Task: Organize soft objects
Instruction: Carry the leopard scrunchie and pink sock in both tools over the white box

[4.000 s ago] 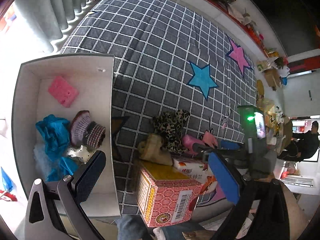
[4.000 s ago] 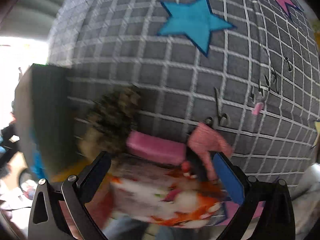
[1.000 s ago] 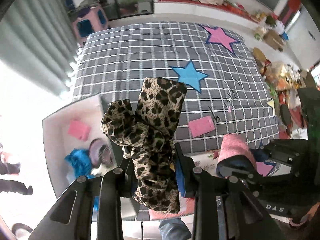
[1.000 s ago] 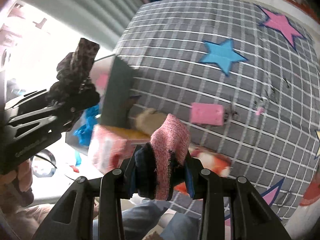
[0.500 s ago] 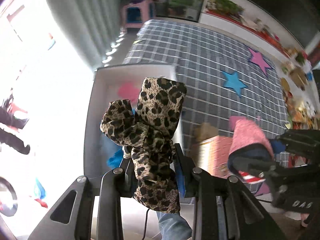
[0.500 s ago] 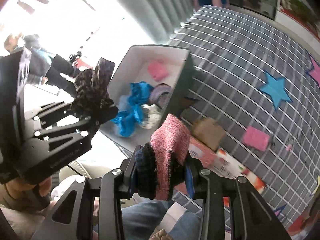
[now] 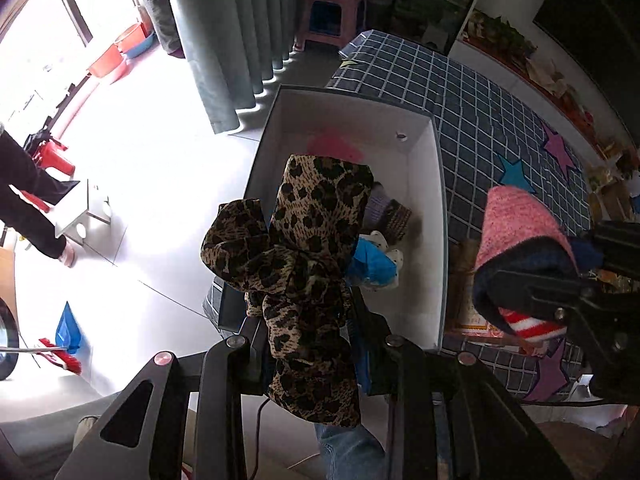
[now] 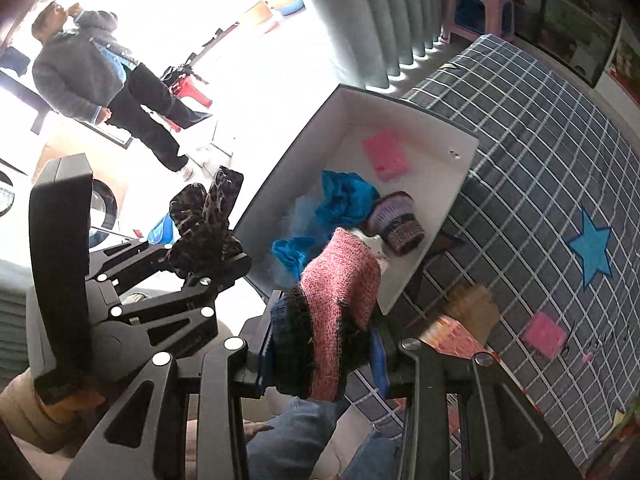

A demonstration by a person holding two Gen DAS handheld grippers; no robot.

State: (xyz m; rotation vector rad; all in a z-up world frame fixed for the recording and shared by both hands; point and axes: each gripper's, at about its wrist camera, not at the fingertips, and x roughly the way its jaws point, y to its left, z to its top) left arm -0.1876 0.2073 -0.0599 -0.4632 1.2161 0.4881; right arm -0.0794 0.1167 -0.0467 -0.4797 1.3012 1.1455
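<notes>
Leopard scarf (image 7: 308, 272), pinched in the left gripper (image 7: 308, 344) fingers, and the pink sock (image 8: 340, 300), pinched in the right gripper (image 8: 320, 356) fingers, could miss the white box (image 8: 436, 216) if released over its near edge.

left gripper (image 7: 310, 344): points steeply down, jaws clamped on a leopard cloth (image 7: 304, 264)
right gripper (image 8: 324, 354): points steeply down, jaws clamped on a pink sock (image 8: 336, 300)
placing: the two side by side, left gripper to the left of the right
hand (image 8: 60, 408): grips the left gripper's handle
</notes>
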